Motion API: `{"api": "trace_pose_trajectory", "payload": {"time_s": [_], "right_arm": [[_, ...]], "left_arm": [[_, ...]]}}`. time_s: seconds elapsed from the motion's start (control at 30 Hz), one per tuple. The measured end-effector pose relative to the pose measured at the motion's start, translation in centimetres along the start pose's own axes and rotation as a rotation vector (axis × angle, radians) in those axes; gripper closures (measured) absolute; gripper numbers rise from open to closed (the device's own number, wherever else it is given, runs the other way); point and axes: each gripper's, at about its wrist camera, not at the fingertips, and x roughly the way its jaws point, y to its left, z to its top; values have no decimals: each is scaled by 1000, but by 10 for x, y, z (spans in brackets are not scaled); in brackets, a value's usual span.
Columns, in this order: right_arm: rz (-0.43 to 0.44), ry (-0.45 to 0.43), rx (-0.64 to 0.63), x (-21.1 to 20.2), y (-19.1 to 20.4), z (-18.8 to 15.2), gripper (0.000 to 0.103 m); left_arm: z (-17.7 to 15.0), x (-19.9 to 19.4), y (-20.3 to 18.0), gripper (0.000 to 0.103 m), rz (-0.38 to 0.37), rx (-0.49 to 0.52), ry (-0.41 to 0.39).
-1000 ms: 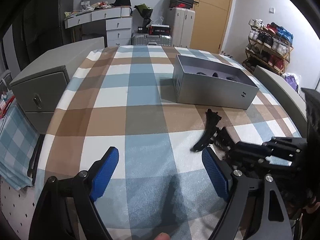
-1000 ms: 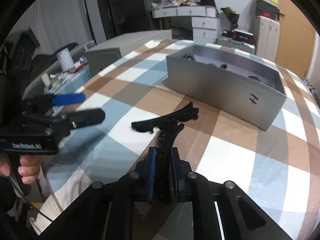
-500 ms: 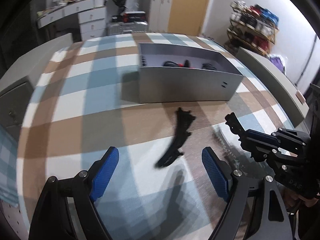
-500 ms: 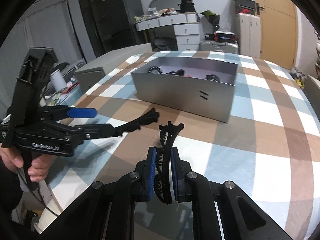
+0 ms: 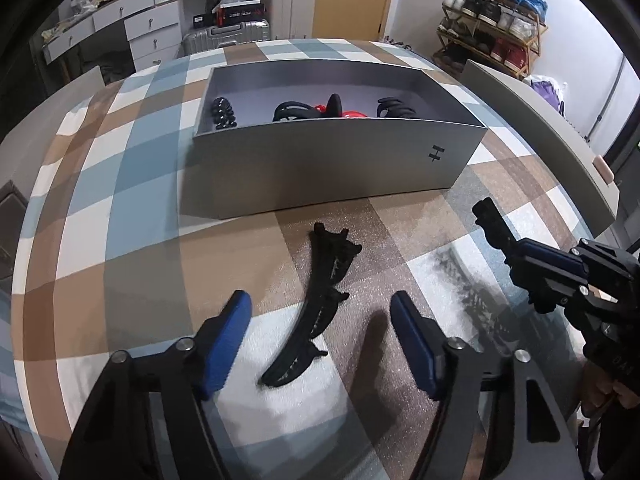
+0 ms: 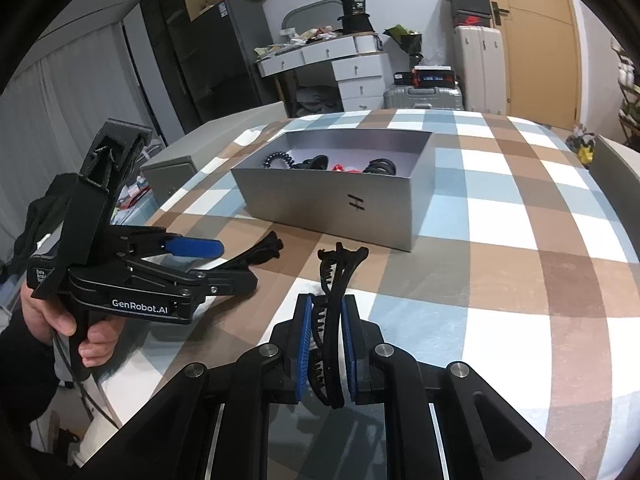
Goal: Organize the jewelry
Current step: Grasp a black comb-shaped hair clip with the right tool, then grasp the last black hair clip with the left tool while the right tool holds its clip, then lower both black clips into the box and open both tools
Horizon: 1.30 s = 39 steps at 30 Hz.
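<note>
Jaws: the left gripper (image 5: 320, 338) has its blue pads apart and closing, with a black curved hair clip (image 5: 316, 312) lying on the cloth between them, touched by neither pad. The right gripper (image 6: 325, 350) is clamped on a second black hair clip (image 6: 334, 304).

Checked tablecloth (image 5: 132, 208): blue, brown and white squares fill most of both views.

Grey box (image 5: 332, 168): open-topped, in the upper centre of the left wrist view, its long side facing the camera. It holds several dark hair accessories and something red (image 5: 352, 114).

Loose clip, left wrist view: it lies in the lower centre, just in front of the box and apart from it. Its long axis runs from the lower left up towards the upper right, toothed end towards the box.

Held clip, right wrist view: it stands in the lower centre, long axis along the fingers, its forked tip pointing up the frame towards the box.

A hand (image 6: 52, 320) grips the left gripper's handle at the left edge of the right wrist view.
</note>
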Motion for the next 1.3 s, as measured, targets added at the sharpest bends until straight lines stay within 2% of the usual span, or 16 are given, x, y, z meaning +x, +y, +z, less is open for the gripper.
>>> {"api": "trace_pose_trajectory", "payload": {"time_s": [0.07, 0.13, 0.23, 0.3, 0.4, 0.43, 0.57, 0.73, 0.87, 0.97, 1.17, 1.3], "right_arm": [[1, -3, 5, 0, -2, 1, 89], [8, -4, 11, 0, -2, 1, 89], [19, -8, 18, 0, -3, 2, 89], [20, -7, 16, 1, -2, 2, 89], [23, -8, 11, 1, -1, 2, 89], [25, -9, 12, 1, -1, 2, 89], [37, -21, 18, -2, -3, 6, 89], [62, -83, 14, -11, -1, 21, 89], [82, -147, -14, -18, 3, 42, 89], [99, -178, -27, -16, 5, 61, 89], [97, -202, -69, -4, 6, 90, 89], [104, -204, -86, 9, 3, 106, 89]], "left_arm": [[1, 0, -2, 46, 4, 8, 0], [2, 0, -4, 69, 9, 23, -6], [4, 1, -7, 83, 4, 35, -8], [5, 2, -7, 89, -10, 35, -7], [7, 0, -4, 90, -15, 13, -27], [7, -3, -3, 90, -40, 13, -30], [7, -18, -12, 90, -53, 63, -79], [12, -38, -20, 90, -62, 100, -144], [28, -50, -13, 90, -97, 73, -194], [43, -55, -9, 89, -90, 70, -241], [70, -51, -2, 90, -95, 53, -292], [83, -42, 3, 90, -103, 37, -299]]}}
